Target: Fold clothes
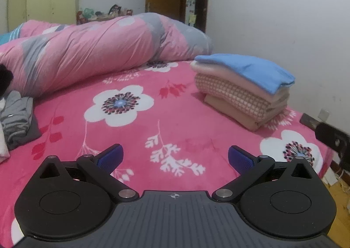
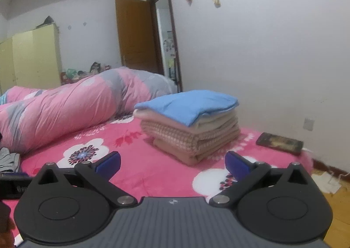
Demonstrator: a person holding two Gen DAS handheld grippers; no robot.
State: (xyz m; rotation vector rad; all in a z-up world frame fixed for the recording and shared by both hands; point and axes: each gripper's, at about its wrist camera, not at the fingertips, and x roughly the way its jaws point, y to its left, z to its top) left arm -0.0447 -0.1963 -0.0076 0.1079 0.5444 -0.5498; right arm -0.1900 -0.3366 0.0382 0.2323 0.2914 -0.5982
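Hovering over the bed point(image 1: 175, 121), both the left claw point(image 1: 176, 157) and the right claw point(image 2: 172, 163) stand spread wide and empty. Unfolded grey clothes point(image 1: 18, 114) lie far left, nearer the left claw; beyond, the folded stack point(image 1: 242, 86) sits to the right.

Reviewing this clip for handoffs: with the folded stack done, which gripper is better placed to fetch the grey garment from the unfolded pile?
Probably the left gripper. Its view shows the grey garment nearby at its left edge, while the right gripper faces the folded stack and sees only a sliver of grey. Both are open and empty.
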